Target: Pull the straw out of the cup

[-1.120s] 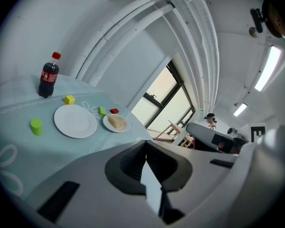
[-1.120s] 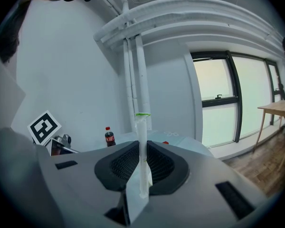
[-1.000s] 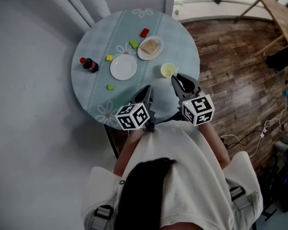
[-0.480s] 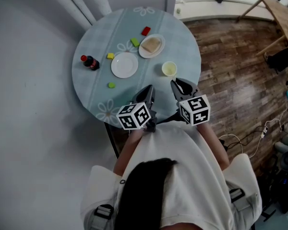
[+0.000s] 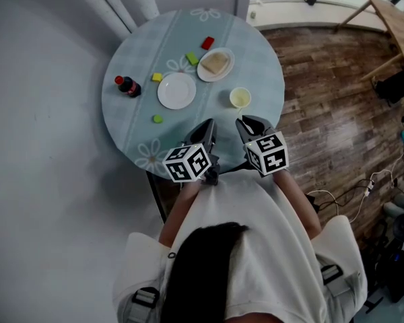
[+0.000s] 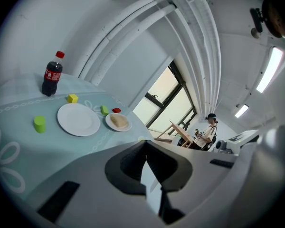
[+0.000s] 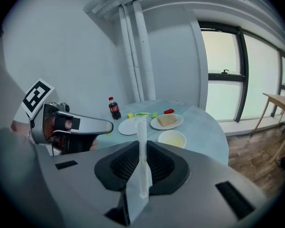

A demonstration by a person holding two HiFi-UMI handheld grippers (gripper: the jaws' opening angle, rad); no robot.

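Right gripper view: my right gripper (image 7: 141,148) clenches the clear straw (image 7: 142,127), free of the cup (image 7: 172,138) just ahead on the bench (image 7: 204,122); gentle pressure should avoid kinks.

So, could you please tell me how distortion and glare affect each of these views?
Head view: evenly lit, sharp, mild distortion. Left gripper view: strong fisheye bows the pipes, ceiling lamp glares. Right gripper view: fisheye too, dark corners, window washed out, straw clearly visible.
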